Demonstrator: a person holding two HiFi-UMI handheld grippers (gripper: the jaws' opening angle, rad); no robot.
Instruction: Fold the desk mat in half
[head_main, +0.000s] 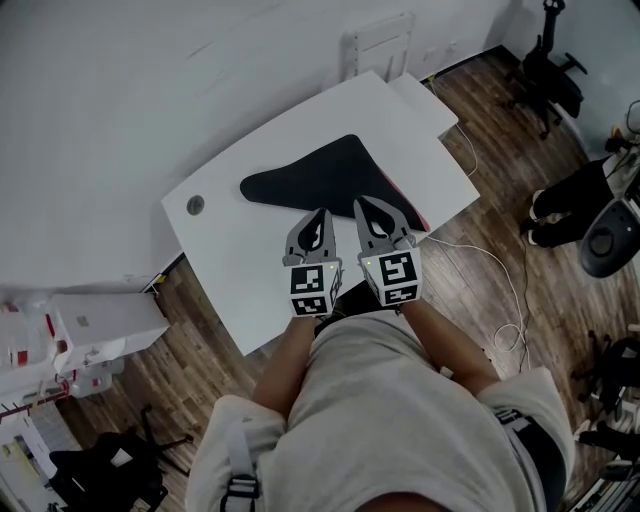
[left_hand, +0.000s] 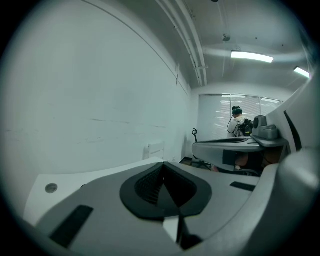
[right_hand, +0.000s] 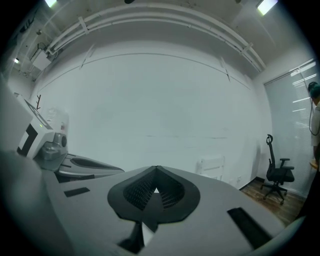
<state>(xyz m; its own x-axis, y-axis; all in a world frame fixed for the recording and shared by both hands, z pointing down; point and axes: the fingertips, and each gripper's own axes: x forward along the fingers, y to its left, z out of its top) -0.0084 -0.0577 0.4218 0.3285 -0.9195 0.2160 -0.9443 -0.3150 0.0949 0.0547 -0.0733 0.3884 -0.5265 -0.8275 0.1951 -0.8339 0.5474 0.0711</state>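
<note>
Over the desk's (head_main: 230, 270) 6 o'clock edge, left gripper (head_main: 320, 214) and right gripper (head_main: 372, 204) both pinch the desk mat (head_main: 320, 175), jaws fully closed.

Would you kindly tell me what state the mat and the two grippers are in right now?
desk mat: near edge raised off the desk, red underside showing at right, not folded over yet.
left gripper: shut on the desk mat's near edge.
right gripper: shut on the desk mat's near edge.

I see bare desk (head_main: 225, 270) left of the desk mat (head_main: 320, 175), free to pass. Behind it, the wall (head_main: 120, 90) blocks the way.
</note>
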